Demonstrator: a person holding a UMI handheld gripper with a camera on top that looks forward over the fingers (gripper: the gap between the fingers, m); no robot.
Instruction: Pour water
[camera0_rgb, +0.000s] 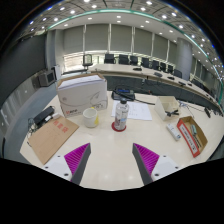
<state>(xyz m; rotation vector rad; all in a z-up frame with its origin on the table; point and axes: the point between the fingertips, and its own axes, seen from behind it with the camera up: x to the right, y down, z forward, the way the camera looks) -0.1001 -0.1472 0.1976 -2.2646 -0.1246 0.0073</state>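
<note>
Open gripper (112, 160), bottle (120, 114) ahead, box (81, 95) behind

Pale desk (110, 160) under the gripper (112, 160). Straight ahead, a bottle (120, 113) standing up. Ahead left, a white box (81, 95), a cup (91, 118), brown cardboard (52, 137). Ahead right, an orange box (192, 133).

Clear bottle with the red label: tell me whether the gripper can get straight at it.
Probably yes. The clear bottle with the red label stands upright on the pale table, beyond the open gripper, roughly in line with the gap. Bare tabletop lies between; the small white cup sits beside it.
</note>
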